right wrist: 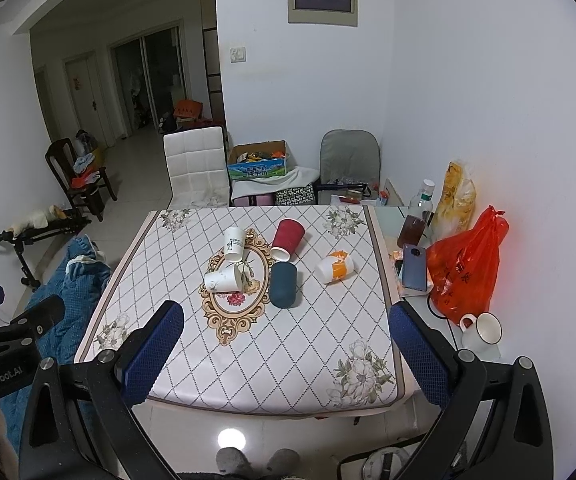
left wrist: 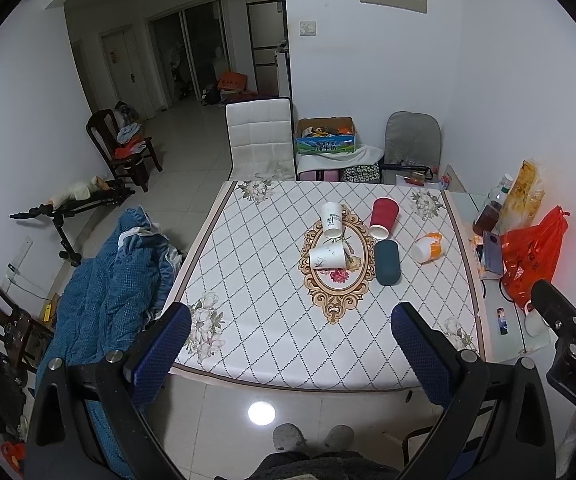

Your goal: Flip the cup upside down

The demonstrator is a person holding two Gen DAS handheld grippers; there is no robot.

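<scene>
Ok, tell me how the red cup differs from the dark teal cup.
The red cup is ribbed, its white mouth facing the camera; the dark teal cup is smooth, its closed base facing the camera. Red lies farther back, teal nearer. Both lie on their sides on the tablecloth, ungripped.

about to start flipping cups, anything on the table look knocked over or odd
All five cups lie on their sides on the patterned tablecloth: two white paper cups, a red ribbed cup, a dark teal cup and an orange-and-white cup. No spill is visible.
</scene>
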